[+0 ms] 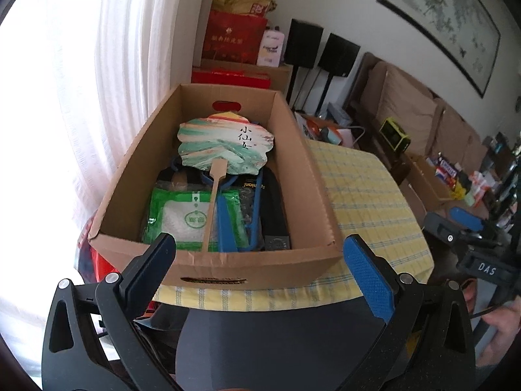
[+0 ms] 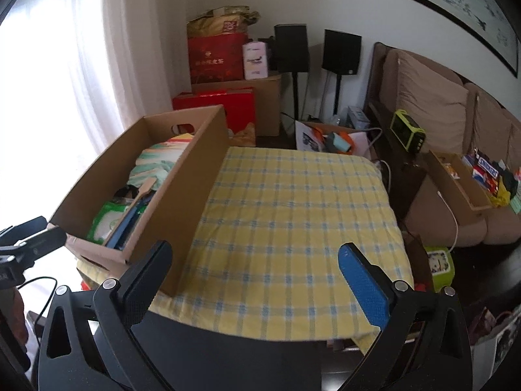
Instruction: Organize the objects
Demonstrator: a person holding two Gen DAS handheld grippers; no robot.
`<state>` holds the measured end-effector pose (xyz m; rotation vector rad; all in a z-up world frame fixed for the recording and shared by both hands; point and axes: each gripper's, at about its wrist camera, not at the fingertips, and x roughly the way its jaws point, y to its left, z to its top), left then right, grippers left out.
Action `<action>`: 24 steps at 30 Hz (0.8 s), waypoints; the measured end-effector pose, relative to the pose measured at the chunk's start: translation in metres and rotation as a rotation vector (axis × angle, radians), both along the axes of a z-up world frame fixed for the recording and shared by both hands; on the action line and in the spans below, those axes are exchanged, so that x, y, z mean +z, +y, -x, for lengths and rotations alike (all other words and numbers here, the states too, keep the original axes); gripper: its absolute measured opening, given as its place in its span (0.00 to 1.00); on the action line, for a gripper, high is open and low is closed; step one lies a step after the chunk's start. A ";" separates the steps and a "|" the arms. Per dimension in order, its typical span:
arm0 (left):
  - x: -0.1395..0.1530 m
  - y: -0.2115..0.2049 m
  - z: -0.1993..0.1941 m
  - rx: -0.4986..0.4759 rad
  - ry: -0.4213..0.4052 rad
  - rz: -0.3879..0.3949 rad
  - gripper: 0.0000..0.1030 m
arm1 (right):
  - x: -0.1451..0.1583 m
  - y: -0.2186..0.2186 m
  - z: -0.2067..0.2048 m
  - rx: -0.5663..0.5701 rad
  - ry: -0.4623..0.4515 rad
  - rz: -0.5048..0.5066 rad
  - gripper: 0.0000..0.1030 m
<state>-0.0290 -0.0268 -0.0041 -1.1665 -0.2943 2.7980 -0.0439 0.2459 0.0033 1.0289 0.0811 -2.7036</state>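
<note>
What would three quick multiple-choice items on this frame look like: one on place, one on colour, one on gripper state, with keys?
1. Where does the painted paddle-shaped hand fan with the wooden handle lie?
A. on the checked cloth
B. inside the open brown cardboard box
C. on the sofa

2. What colours is the checked tablecloth?
A. yellow with blue lines
B. red and white
C. plain green

3. How does the right gripper stand?
A. shut on the fan
B. shut on the box wall
C. open, holding nothing

Key: 1 B, the fan rests on top of the things in the box; 2 A, yellow squares crossed by pale blue stripes; 3 C, its fingers stand wide apart with only cloth beyond them.
</note>
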 end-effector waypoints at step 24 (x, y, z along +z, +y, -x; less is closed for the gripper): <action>0.009 0.038 -0.044 -0.013 -0.003 0.085 1.00 | 0.000 0.022 -0.044 -0.074 0.026 -0.038 1.00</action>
